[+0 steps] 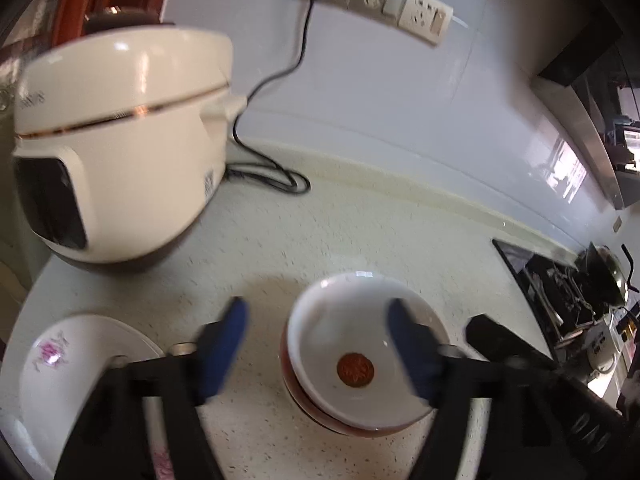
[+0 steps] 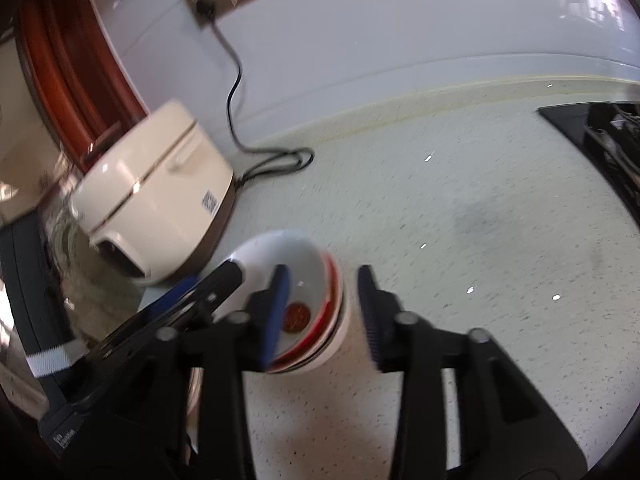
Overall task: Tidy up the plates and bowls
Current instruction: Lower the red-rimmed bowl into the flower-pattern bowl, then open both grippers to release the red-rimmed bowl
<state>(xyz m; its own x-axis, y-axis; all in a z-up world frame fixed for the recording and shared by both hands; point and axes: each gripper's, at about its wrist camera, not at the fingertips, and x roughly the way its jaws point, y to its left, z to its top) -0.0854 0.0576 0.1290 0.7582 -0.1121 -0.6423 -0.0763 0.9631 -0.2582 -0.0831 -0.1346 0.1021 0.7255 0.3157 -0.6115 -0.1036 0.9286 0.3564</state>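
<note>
Now both grippers are standing open around the stacked bowls (image 1: pixel 360 360) on the counter (image 1: pixel 360 232): left gripper (image 1: pixel 316 344), right gripper (image 2: pixel 324 312). Advice: withdraw straight back, avoiding rim contact; floral plate (image 1: pixel 76 364) next.

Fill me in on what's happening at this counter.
A person is sorting dishes on a speckled white countertop with a hand-held gripper in each hand. Both grippers sit at a stack of white bowls with red rims and a red medallion inside. The left hand-held gripper is open, one blue finger over the top bowl. The right hand-held gripper is open too, straddling the stack's rim; neither grips it. A white plate with pink flowers lies left of the stack, before a cream rice cooker.
</note>
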